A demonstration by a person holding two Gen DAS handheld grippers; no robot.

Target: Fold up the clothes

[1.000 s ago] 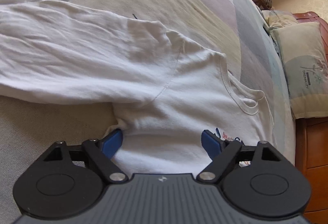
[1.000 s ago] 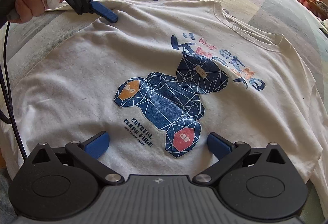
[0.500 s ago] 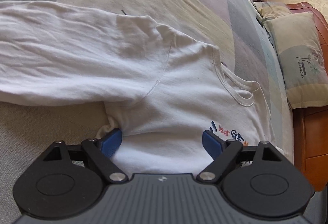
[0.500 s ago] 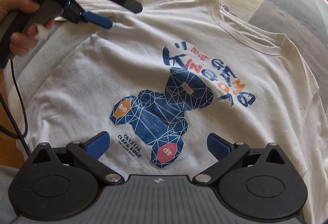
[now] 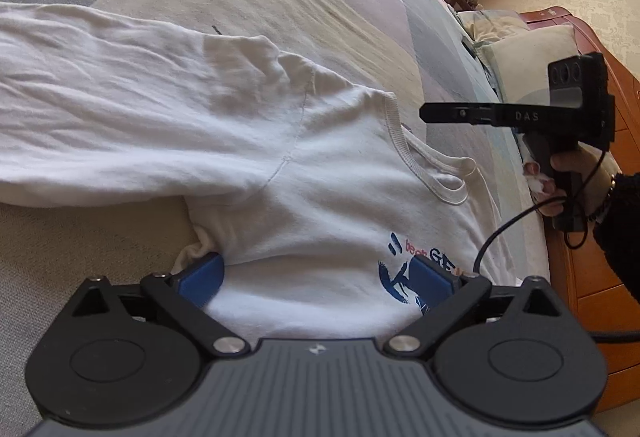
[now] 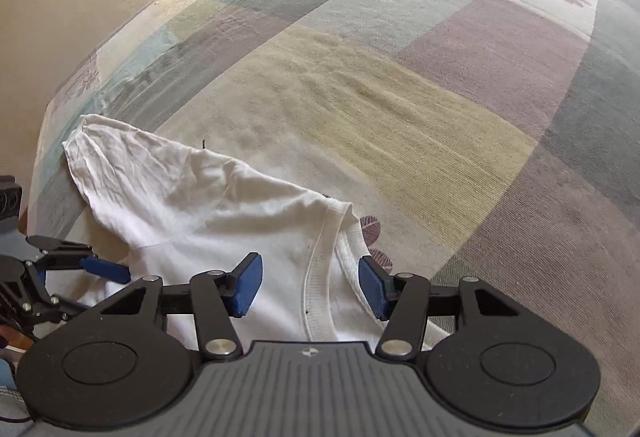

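White tee spread flat on the bed

The left gripper [image 5: 316,275] is being opened wide over the t-shirt [image 5: 208,125] armpit; the right gripper [image 6: 310,287] is being closed around the collar [image 6: 318,277], not yet pinched.

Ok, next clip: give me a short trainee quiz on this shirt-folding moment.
1. Which part of the white shirt sits between the fingers of the right gripper? A hem, B collar, C cuff.
2. True or false: the sleeve is already folded across the chest.
3. What does the shirt lie on?
Key: 1 B; the fingers are closing with the collar between them, not yet pinched. 2 False; the sleeve lies spread out sideways. 3 A patchwork bedspread.
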